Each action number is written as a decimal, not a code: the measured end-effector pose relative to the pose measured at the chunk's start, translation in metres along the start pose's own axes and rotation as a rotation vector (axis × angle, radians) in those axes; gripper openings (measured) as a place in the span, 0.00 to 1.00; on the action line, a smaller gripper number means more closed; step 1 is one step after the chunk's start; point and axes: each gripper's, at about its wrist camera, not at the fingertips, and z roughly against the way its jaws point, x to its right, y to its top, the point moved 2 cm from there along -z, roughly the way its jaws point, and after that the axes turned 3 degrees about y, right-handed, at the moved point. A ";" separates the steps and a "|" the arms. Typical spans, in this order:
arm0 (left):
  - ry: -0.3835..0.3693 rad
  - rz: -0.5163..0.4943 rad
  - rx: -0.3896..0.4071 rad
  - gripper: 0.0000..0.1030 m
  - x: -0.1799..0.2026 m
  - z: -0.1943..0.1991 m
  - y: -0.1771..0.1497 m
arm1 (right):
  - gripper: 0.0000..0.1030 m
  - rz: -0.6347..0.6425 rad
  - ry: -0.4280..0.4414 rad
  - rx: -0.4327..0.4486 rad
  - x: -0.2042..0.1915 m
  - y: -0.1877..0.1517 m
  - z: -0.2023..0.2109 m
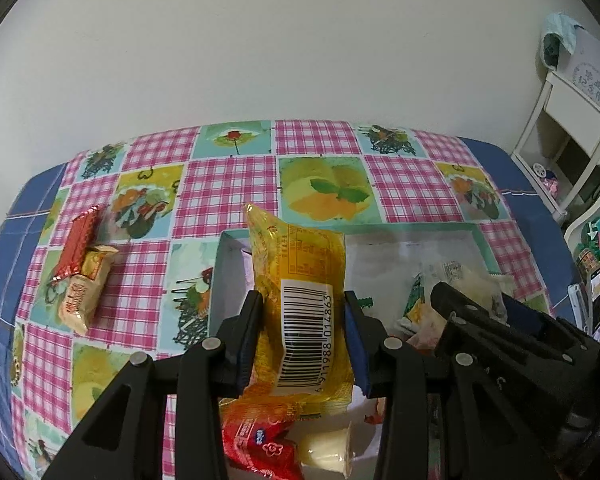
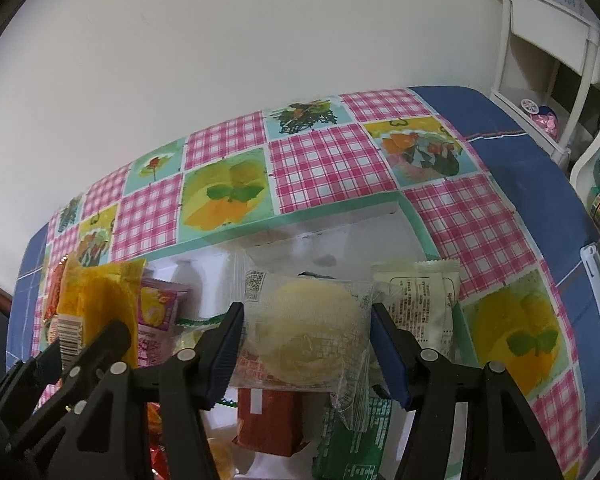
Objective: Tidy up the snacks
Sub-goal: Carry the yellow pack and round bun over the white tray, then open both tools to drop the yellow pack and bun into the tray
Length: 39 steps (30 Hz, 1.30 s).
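My left gripper (image 1: pixel 304 312) is shut on a yellow snack packet (image 1: pixel 300 280) with a barcode and holds it upright over the white box (image 1: pixel 228 264). The same yellow packet (image 2: pixel 100 304) and the left gripper (image 2: pixel 88 340) show at the left of the right wrist view. My right gripper (image 2: pixel 306 328) is shut on a clear-wrapped pale round pastry (image 2: pixel 304 332) above the box (image 2: pixel 412 220). The right gripper (image 1: pixel 480 320) appears at the right of the left wrist view. Several snacks lie in the box below.
A red packet (image 1: pixel 80 244) and two cream packets (image 1: pixel 80 304) lie on the checked tablecloth (image 1: pixel 228 184) to the left of the box. A white shelf unit (image 1: pixel 560 128) stands right of the table. A red box (image 2: pixel 268 420) and green packet (image 2: pixel 356 440) lie inside the box.
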 end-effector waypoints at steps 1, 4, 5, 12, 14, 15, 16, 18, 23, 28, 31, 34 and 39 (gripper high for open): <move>-0.003 0.001 -0.003 0.40 0.000 -0.002 0.000 | 0.63 -0.002 -0.003 -0.003 0.001 0.000 -0.001; -0.014 0.004 -0.012 0.40 0.001 -0.007 0.000 | 0.63 0.004 -0.023 -0.008 0.002 -0.001 -0.004; -0.016 0.004 -0.014 0.40 0.001 -0.008 -0.001 | 0.63 0.005 -0.027 -0.009 0.002 -0.001 -0.004; -0.026 -0.010 -0.039 0.40 0.004 -0.016 -0.005 | 0.65 -0.004 -0.047 -0.027 0.005 -0.002 -0.006; -0.025 -0.014 -0.050 0.40 0.005 -0.019 -0.007 | 0.65 -0.007 -0.052 -0.034 0.005 -0.002 -0.008; -0.024 -0.014 -0.053 0.40 0.005 -0.020 -0.008 | 0.65 -0.007 -0.055 -0.035 0.004 -0.002 -0.008; -0.025 -0.014 -0.057 0.40 0.004 -0.021 -0.008 | 0.65 -0.004 -0.057 -0.037 0.004 -0.002 -0.008; -0.028 -0.008 -0.068 0.40 0.003 -0.022 -0.009 | 0.66 0.000 -0.058 -0.042 0.003 -0.003 -0.008; -0.033 -0.001 -0.081 0.40 0.000 -0.023 -0.010 | 0.66 0.005 -0.062 -0.064 0.003 -0.004 -0.007; -0.045 0.012 -0.094 0.41 -0.001 -0.020 -0.009 | 0.68 0.002 -0.066 -0.083 0.005 -0.005 -0.006; -0.039 0.007 -0.096 0.44 0.000 -0.016 -0.008 | 0.68 0.000 -0.067 -0.091 0.006 -0.005 -0.005; -0.040 0.010 -0.098 0.46 0.000 -0.011 -0.007 | 0.69 -0.001 -0.068 -0.100 0.006 -0.005 -0.003; -0.018 0.022 -0.108 0.50 -0.007 -0.001 -0.002 | 0.73 0.007 -0.061 -0.112 0.003 -0.006 0.002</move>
